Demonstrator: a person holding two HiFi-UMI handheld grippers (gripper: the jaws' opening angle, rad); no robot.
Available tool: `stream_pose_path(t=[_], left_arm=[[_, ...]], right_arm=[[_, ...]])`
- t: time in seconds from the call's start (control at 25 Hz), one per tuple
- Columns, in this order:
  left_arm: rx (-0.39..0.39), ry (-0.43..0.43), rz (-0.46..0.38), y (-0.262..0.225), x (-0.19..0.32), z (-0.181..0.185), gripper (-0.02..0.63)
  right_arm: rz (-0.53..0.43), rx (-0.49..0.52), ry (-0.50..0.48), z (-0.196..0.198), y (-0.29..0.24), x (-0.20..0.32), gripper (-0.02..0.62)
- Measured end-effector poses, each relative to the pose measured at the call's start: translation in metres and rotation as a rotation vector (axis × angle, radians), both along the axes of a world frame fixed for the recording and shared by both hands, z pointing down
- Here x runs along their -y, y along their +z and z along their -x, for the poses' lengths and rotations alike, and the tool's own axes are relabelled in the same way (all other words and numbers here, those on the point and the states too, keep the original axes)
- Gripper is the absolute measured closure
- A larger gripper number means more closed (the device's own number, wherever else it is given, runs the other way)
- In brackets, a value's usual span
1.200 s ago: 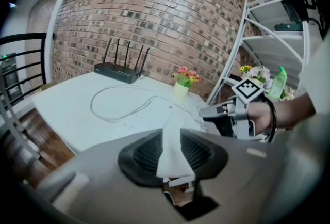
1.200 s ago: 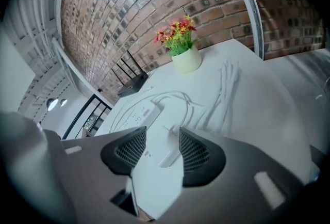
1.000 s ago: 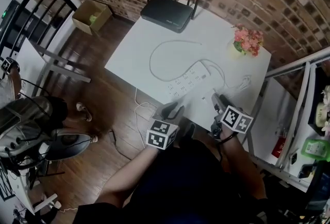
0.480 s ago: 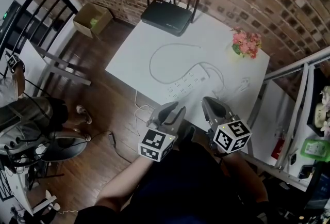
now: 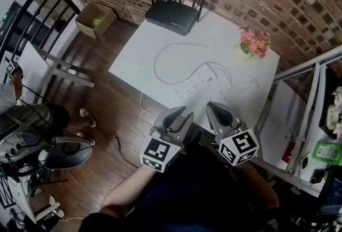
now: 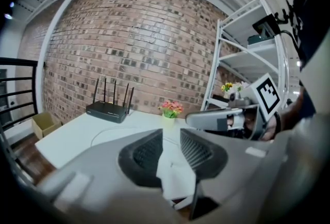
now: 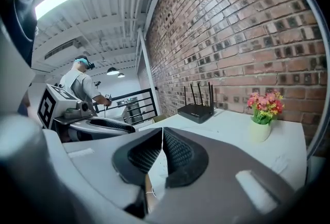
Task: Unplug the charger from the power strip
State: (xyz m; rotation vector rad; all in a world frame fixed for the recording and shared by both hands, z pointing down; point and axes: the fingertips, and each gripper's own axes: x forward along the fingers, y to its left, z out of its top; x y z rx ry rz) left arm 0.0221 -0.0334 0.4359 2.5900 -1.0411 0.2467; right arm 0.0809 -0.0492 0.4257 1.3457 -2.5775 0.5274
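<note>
Two grippers hover over the near edge of the table (image 5: 133,60), clear of the power strip (image 5: 195,83) lying mid-table beyond them; the charger is too small to single out there. The left gripper (image 5: 179,117) has its jaws narrowly apart and empty; the right gripper (image 5: 218,112) has them closed on nothing. Step in hand: approach, judged. Next: reopen the right jaws, steady the strip, grip the plug.

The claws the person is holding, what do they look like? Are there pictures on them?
Both are smooth grey plastic with rounded shapes. The left claw and the right claw each have black bumpy pads on the inside. Each one carries a white cube printed with black square patterns, a bit like a puzzle code. The person wears dark clothes.
</note>
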Motion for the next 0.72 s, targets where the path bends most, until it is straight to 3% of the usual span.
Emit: stream_pose_path(t=[0.72], left_arm=[[-0.016,0.019,-0.012,-0.01,0.001,-0.008,0.5]], right_arm=[[0.004,0.001,-0.019,0.001,0.002,-0.008,0.581]])
